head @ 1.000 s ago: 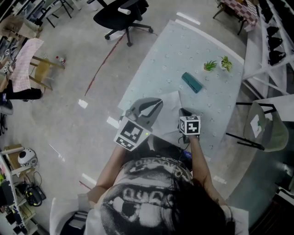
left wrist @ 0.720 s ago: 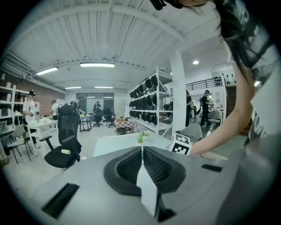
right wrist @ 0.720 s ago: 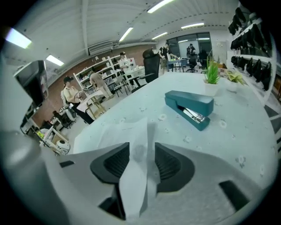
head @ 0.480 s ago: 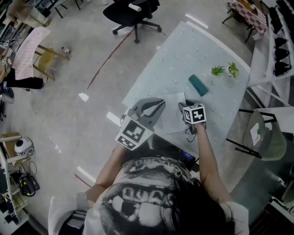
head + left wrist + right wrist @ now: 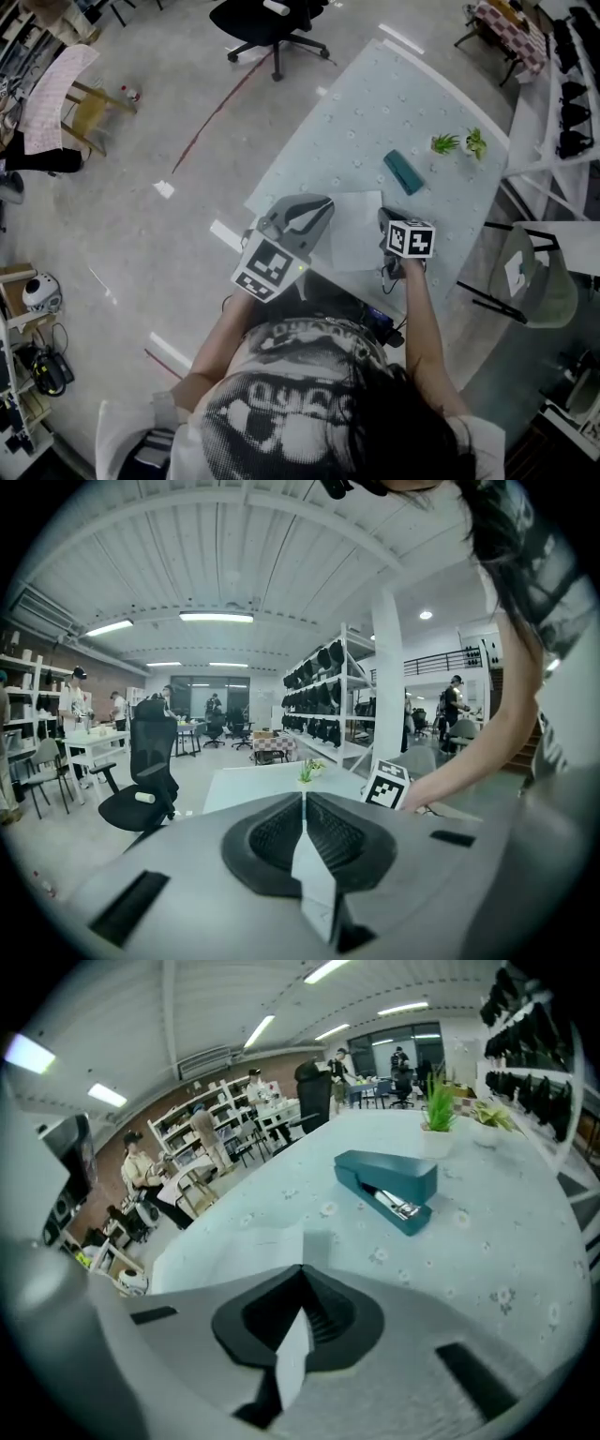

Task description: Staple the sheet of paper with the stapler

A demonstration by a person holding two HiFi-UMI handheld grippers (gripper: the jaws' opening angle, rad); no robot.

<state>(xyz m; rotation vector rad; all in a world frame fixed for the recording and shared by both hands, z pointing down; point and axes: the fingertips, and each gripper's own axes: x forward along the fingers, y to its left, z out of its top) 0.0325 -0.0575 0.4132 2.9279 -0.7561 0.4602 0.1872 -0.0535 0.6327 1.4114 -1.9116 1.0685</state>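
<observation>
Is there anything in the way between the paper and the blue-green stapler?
No, nothing visible is in the way. Only bare table lies between the sheet of paper and the stapler. The two little plants stand on the far side of the stapler, off that path.

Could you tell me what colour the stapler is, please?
The stapler is teal; the right gripper view shows it best.

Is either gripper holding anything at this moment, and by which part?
Both pinch the sheet of paper: the left gripper at its left edge, and the right gripper, jaws just closed on it, at its right edge. The stapler lies untouched.
</observation>
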